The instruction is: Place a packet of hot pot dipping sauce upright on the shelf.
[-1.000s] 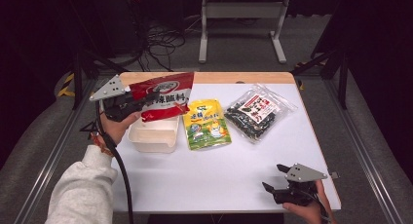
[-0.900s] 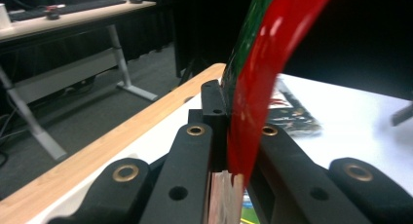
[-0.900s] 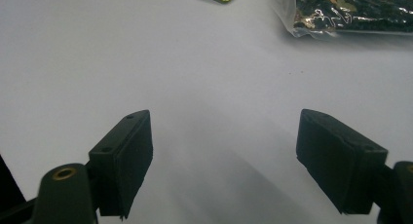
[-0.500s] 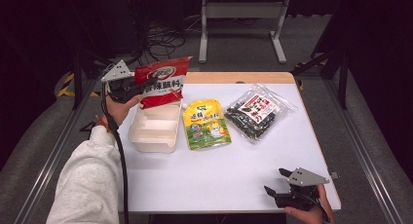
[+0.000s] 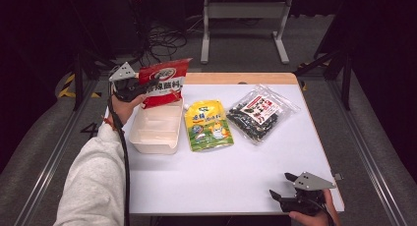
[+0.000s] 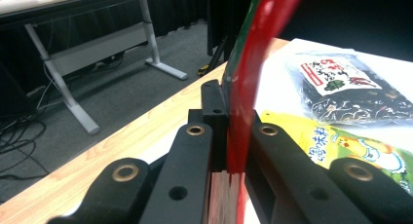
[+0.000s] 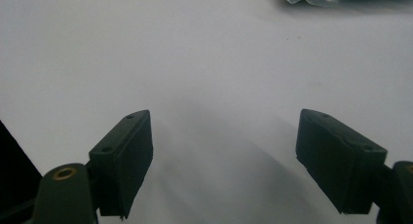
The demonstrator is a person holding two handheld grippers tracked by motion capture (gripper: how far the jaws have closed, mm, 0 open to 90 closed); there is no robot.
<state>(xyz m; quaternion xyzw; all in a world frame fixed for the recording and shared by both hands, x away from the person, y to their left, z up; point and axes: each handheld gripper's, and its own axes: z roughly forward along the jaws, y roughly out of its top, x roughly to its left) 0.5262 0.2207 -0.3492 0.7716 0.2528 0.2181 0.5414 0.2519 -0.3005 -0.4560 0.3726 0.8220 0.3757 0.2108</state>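
While the left tool [image 5: 140, 88] pinches its edge, the red pouch [image 5: 163, 81] stands upright, long axis vertical.

Red pouch [image 5: 163, 82]: white oval logo plus large white Chinese characters across front, too blurred to read for sure. Yellow-green pouch [image 5: 208, 125]: Chinese characters at top, cartoon figure below; characters not legible. Clear bag of dark bits [image 5: 259, 113]: white-red label with black Chinese print, also unreadable. Floor left of table: white "4" [image 5: 90, 130]. No Latin brand names legible.
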